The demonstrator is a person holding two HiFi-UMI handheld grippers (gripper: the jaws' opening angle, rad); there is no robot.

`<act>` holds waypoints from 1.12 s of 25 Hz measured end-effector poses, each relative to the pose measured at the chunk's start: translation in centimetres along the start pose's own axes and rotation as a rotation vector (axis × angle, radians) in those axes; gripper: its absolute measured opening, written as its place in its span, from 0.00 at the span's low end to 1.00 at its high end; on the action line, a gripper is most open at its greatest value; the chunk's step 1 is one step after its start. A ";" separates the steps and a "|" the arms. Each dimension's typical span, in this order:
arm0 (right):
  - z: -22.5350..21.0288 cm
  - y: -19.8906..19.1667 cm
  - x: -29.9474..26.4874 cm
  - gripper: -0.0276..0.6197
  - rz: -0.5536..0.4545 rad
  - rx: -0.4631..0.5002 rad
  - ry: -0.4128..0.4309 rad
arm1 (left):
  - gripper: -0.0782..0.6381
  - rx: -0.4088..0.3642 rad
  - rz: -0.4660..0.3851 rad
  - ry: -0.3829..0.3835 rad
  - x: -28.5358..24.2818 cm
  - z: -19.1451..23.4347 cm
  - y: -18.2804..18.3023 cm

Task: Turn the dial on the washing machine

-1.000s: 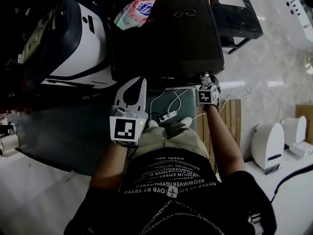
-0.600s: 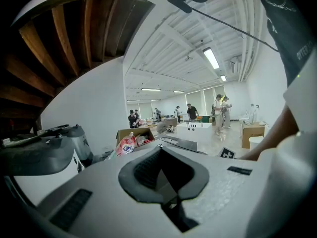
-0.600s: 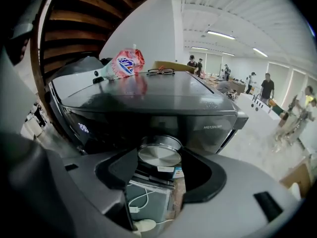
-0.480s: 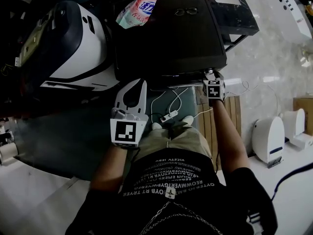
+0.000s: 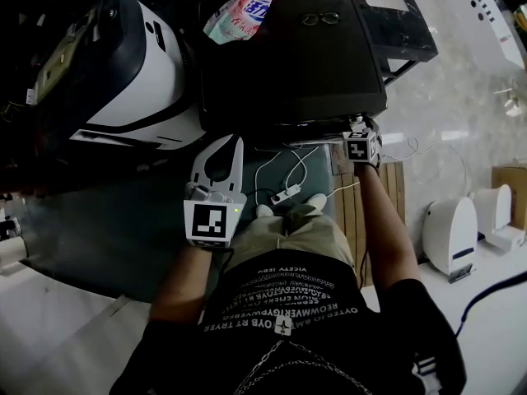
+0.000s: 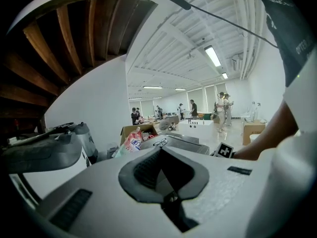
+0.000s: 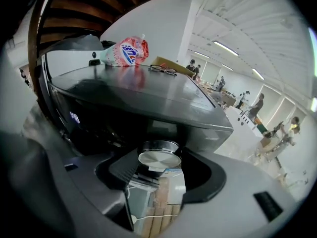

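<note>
We note few containers. A detergent pouch [image 5: 243, 13] lies on its side at the back left corner of the washing machine [image 5: 292, 56] lid, with a pair of glasses [image 5: 319, 20] lying near it on the same lid. In the left gripper view a cardboard box [image 6: 130, 129] stands behind the pouch with its flaps up; we cannot make out what is in it. The dial [image 7: 159, 158] sits on the machine's front panel near the right corner, just under the lid's edge. The right gripper [image 7: 162, 168] is at the dial, one pad pressed against each side of the silver knob, so it is clamped on it. The left gripper [image 6: 159, 152] hangs in front of the machine's left half, apart from it, with its jaw tips met and nothing between them. A white cable [image 5: 284, 196] trails over the floor between the two grippers. Compared with one second ago, the right gripper has shifted slightly right towards the machine's corner. Since half a second ago it has barely moved. The left gripper has kept its place throughout.
</note>
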State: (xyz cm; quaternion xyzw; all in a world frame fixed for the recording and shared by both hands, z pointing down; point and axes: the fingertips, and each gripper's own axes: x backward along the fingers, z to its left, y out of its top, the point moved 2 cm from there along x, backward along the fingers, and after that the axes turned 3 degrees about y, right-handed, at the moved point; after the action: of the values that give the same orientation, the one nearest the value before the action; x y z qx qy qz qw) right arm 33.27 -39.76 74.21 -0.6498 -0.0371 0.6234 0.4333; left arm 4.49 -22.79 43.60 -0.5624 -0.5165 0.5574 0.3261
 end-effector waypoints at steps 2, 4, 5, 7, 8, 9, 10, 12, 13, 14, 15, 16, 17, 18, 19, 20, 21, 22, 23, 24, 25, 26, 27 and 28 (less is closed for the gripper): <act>-0.3 -0.2 0.0 0.46 -0.012 -0.052 0.045 | 0.12 0.007 -0.002 0.001 0.2 0.2 0.0; -0.5 -0.2 0.1 0.46 -0.034 -0.096 0.095 | 0.12 0.007 -0.006 0.002 0.3 0.3 -0.3; -0.6 -0.3 0.1 0.46 -0.046 -0.114 0.118 | 0.12 0.009 -0.003 0.003 0.4 0.3 -0.2; -0.8 -0.3 0.1 0.46 -0.066 -0.147 0.163 | 0.12 0.017 0.002 0.003 0.4 0.1 0.0; -0.9 -0.3 0.1 0.46 -0.074 -0.161 0.183 | 0.12 0.021 0.000 0.001 0.4 0.0 0.1; -0.9 -0.3 0.1 0.46 -0.079 -0.171 0.200 | 0.12 0.023 -0.002 -0.002 0.5 -0.2 0.1; -0.9 -0.3 0.1 0.46 -0.082 -0.180 0.213 | 0.12 0.020 -0.001 -0.005 0.5 -0.4 0.1; -0.9 -0.4 0.0 0.46 -0.081 -0.198 0.231 | 0.12 0.011 0.002 -0.010 0.6 -0.9 0.2; -1.0 -0.5 0.0 0.46 -0.078 -0.203 0.236 | 0.12 0.008 0.002 -0.012 0.6 -1.1 0.2; -1.0 -0.5 0.0 0.46 -0.072 -0.194 0.231 | 0.12 0.004 0.001 -0.014 0.7 -1.3 0.3; -1.0 -0.5 0.1 0.46 -0.065 -0.166 0.213 | 0.12 -0.001 -0.001 -0.016 0.7 -1.6 0.2; -1.0 -0.5 0.3 0.46 -0.057 -0.122 0.181 | 0.12 -0.009 -0.005 -0.017 0.8 -1.7 0.2; -0.9 -0.4 0.5 0.48 -0.051 -0.067 0.138 | 0.12 -0.015 -0.012 -0.019 0.9 -1.9 0.2; -0.8 -0.3 0.7 0.51 -0.042 -0.011 0.094 | 0.12 -0.018 -0.016 -0.019 1.0 -2.0 0.3; -0.6 -0.2 0.7 0.52 -0.030 0.039 0.059 | 0.12 -0.018 -0.013 -0.017 1.2 -2.0 0.5; -0.3 -0.1 0.6 0.51 -0.016 0.079 0.034 | 0.12 -0.015 -0.006 -0.014 1.3 -1.9 0.6; 0.0 -0.1 0.5 0.47 -0.001 0.107 0.017 | 0.12 -0.012 0.001 -0.011 1.4 -1.9 0.5; 0.2 -0.2 0.3 0.45 0.014 0.121 0.007 | 0.12 -0.009 0.005 -0.008 1.6 -1.9 0.3; 0.2 -0.3 0.3 0.46 0.025 0.124 0.001 | 0.12 -0.007 0.009 -0.005 1.8 -1.9 0.1; 0.2 -0.4 0.2 0.46 0.029 0.122 -0.001 | 0.12 -0.004 0.013 -0.001 2.0 -1.9 -0.1; 0.1 -0.4 0.2 0.46 0.028 0.114 0.003 | 0.12 0.000 0.014 0.003 2.1 -1.8 -0.3; 0.0 -0.5 0.2 0.46 0.022 0.102 0.014 | 0.12 0.006 0.014 0.008 2.2 -1.7 -0.3; -0.1 -0.5 0.2 0.46 0.014 0.084 0.032 | 0.12 0.013 0.013 0.013 2.3 -1.5 -0.4; -0.2 -0.5 0.3 0.46 0.007 0.062 0.054 | 0.12 0.016 0.013 0.018 2.4 -1.4 -0.6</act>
State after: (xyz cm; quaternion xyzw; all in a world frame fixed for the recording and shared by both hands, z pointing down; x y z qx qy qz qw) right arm 33.74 -39.41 74.26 -0.6526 -0.0036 0.6081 0.4520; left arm 5.35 -20.10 43.69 -0.5680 -0.5053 0.5587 0.3314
